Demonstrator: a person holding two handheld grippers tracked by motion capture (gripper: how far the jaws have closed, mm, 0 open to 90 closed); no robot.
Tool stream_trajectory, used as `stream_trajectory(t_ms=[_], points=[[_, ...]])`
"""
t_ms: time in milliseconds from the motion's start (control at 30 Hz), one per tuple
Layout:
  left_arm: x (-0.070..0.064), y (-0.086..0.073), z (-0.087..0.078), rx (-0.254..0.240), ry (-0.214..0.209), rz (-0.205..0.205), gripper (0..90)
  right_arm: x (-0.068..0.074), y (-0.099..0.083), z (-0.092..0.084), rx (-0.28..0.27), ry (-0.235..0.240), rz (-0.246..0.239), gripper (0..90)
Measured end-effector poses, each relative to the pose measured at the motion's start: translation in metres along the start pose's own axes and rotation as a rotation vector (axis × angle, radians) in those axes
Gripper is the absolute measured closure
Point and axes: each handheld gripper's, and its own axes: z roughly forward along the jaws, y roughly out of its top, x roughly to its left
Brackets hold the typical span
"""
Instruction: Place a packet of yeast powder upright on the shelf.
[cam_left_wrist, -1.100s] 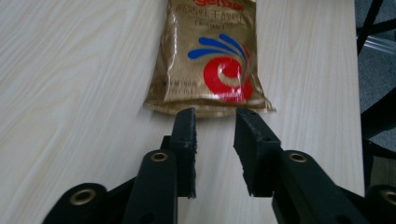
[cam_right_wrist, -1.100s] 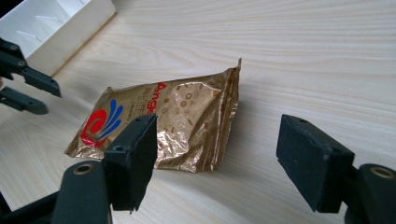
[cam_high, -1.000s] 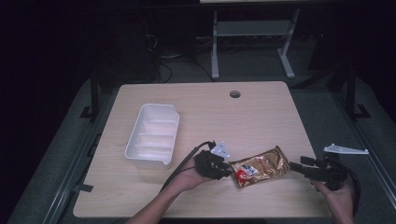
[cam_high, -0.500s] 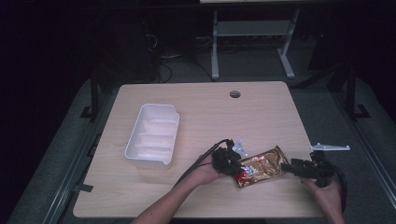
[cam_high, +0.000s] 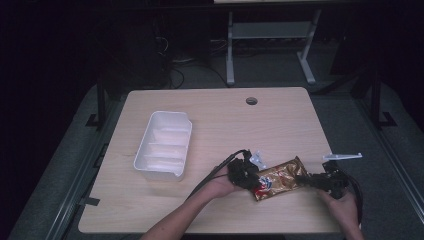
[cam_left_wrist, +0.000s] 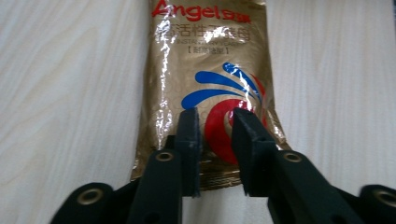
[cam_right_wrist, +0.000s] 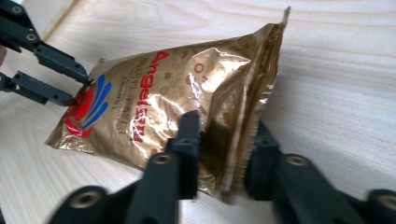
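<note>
Right gripper view shows my right tool (cam_right_wrist: 219, 154) clamped on the gold foil pouch's (cam_right_wrist: 177, 102) crimped end, left tool (cam_left_wrist: 215, 140) parted over its other end; light, slippery, soft.

A pale wooden table (cam_high: 220, 115) carries a white tray (cam_high: 163, 145) and a gold packet (cam_high: 278, 178).
</note>
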Motion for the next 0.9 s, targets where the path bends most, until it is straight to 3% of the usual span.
stream_trajectory(t_ms=[100,133,267,300,367,400,433,467,500,600,633,800,900], points=[[0.002,0.001,-0.002,-0.01,-0.01,-0.002,68.2,0.002,0.001,-0.001,-0.004,-0.009,-0.006,79.1],[0.004,0.001,-0.004,-0.021,-0.014,-0.013,64.8,0.001,0.001,-0.006,-0.028,0.007,-0.015,85.2],[0.01,0.002,-0.012,-0.053,-0.025,-0.039,57.7,0.003,0.003,-0.011,-0.042,0.027,-0.029,87.4],[0.012,0.003,-0.014,-0.067,-0.029,-0.053,48.5,0.007,0.006,-0.016,-0.054,0.03,-0.053,88.2],[0.014,0.003,-0.016,-0.071,-0.036,-0.063,44.0,0.009,0.007,-0.018,-0.06,0.027,-0.067,88.4],[0.017,0.003,-0.017,-0.091,-0.056,-0.077,37.0,0.017,0.011,-0.027,-0.086,0.028,-0.118,88.7],[0.017,0.003,-0.017,-0.091,-0.056,-0.077,34.9,0.021,0.012,-0.03,-0.097,0.024,-0.137,88.8],[0.019,0.003,-0.017,-0.099,-0.068,-0.09,34.9,0.021,0.012,-0.03,-0.097,0.024,-0.137,88.8],[0.02,0.003,-0.017,-0.105,-0.076,-0.096,33.3,0.03,0.016,-0.037,-0.122,0.023,-0.183,88.9],[0.023,0.004,-0.015,-0.102,-0.09,-0.1,31.6,0.039,0.018,-0.041,-0.14,0.024,-0.226,88.9],[0.023,0.006,-0.013,-0.104,-0.11,-0.102,31.6,0.046,0.02,-0.043,-0.151,0.024,-0.27,89.0],[0.022,0.01,-0.004,-0.095,-0.138,-0.093,30.6,0.057,0.023,-0.049,-0.174,0.037,-0.32,89.1],[0.022,0.013,0.0,-0.082,-0.152,-0.086,36.7,0.062,0.024,-0.053,-0.195,0.048,-0.347,89.1]])
